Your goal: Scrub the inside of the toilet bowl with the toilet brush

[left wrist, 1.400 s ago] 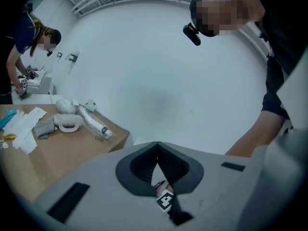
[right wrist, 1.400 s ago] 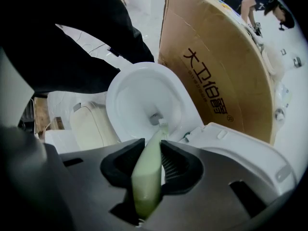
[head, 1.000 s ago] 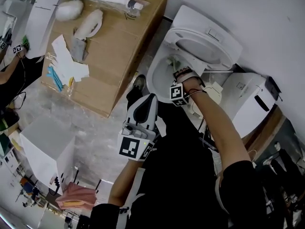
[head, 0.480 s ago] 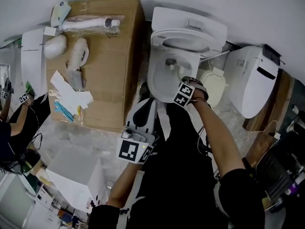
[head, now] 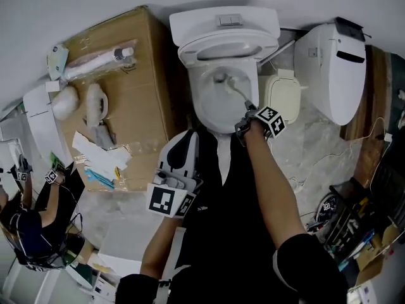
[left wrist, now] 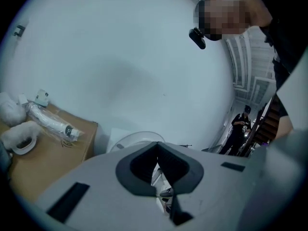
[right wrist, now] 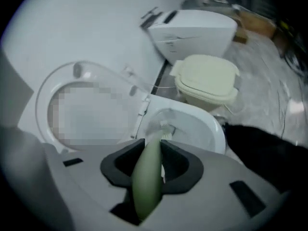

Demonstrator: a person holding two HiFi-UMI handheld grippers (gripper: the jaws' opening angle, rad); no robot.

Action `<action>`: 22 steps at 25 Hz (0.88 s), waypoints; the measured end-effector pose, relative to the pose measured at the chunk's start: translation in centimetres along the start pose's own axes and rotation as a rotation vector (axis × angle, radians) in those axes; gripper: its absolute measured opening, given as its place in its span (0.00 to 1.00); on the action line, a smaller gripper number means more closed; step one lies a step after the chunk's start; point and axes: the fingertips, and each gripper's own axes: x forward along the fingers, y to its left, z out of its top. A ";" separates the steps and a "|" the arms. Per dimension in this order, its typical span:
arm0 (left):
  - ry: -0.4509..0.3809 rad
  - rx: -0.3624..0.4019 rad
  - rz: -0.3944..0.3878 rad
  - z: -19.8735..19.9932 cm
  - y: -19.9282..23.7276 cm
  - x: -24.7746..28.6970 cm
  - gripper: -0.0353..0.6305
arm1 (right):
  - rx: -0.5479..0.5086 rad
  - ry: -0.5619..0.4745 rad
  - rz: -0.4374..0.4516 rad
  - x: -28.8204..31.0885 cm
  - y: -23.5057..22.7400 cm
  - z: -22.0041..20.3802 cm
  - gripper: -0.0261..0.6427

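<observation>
The right gripper is clamping its jaws on the pale green handle of the toilet brush. The handle is running forward between the dark pads. The white bristle head is sitting inside the toilet bowl, at the centre of the right gripper view. In the head view the brush is angling from the gripper up and to the left into the bowl, at upper centre of the frame. The seat is standing raised against the cistern.

The left gripper is holding its jaws nearly together with nothing between them. It is pointing up-frame, just below the bowl's front rim. A cardboard box is standing just left of the bowl. A second toilet is standing at upper right.
</observation>
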 end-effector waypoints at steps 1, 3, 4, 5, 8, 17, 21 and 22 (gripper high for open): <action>0.008 -0.001 -0.010 -0.2 0.2 0.1 0.06 | 0.111 -0.028 0.006 0.4 -0.8 -0.4 0.21; 0.029 -0.004 -0.028 -0.9 0.7 0.2 0.07 | 0.274 -0.074 0.016 1.4 -2.1 -1.5 0.21; 0.039 -0.004 -0.036 -1.2 1.0 0.2 0.06 | 0.342 -0.100 0.025 2.0 -2.5 -2.0 0.21; 0.048 -0.004 -0.044 -1.5 1.2 0.3 0.07 | 0.404 -0.127 0.038 2.7 -2.7 -2.4 0.21; 0.068 -0.001 -0.068 -2.5 2.0 0.5 0.06 | 0.530 -0.181 0.084 4.8 -2.4 -3.1 0.21; 0.100 -0.010 -0.077 -4.2 4.7 1.0 0.06 | 0.569 -0.201 0.093 9.4 -1.5 -4.6 0.21; 0.112 -0.018 -0.080 -5.1 5.5 1.4 0.07 | 0.554 -0.191 0.090 10.5 -2.2 -5.5 0.21; 0.113 -0.018 -0.081 -5.2 5.6 1.4 0.06 | 0.554 -0.189 0.092 10.7 -2.4 -5.7 0.21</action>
